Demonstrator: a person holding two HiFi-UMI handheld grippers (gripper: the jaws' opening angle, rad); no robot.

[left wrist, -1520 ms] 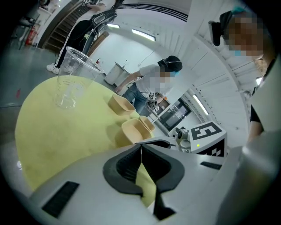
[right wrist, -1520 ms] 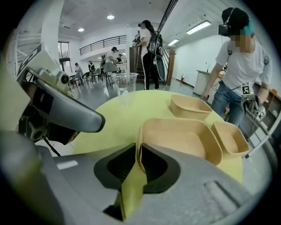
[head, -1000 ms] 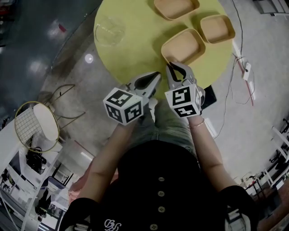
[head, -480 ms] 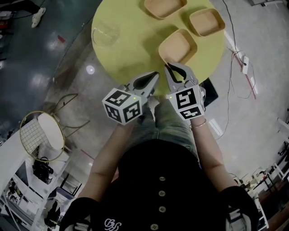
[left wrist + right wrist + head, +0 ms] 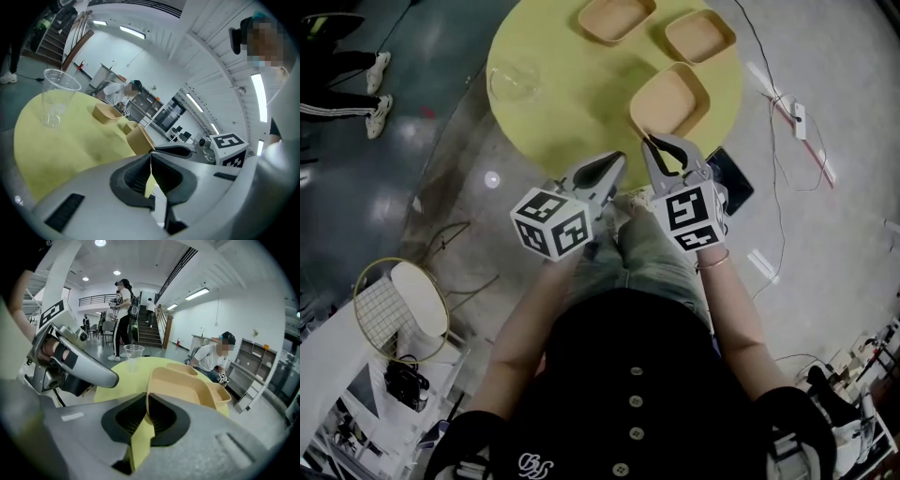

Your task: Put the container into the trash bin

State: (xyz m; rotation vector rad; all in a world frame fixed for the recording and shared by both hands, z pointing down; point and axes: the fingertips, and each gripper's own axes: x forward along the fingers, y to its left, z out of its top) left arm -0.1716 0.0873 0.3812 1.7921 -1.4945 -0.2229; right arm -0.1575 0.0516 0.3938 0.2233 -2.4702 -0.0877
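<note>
There's the right gripper (image 5: 648, 140) clamped on the near rim of the container (image 5: 672, 97), left gripper (image 5: 621, 157) pinched shut on nothing just beside it; thin hold, so carry it level and slow

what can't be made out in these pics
- Trash bin: the head view shows only a gold wire frame on the floor, too small to identify.
- Tan square container held by the right gripper: in the right gripper view the jaws hide its near wall.
- Floor under the yellow round table: hidden by it, head view.

Empty tan container (image 5: 672, 97) in right claw (image 5: 651, 142)
</note>
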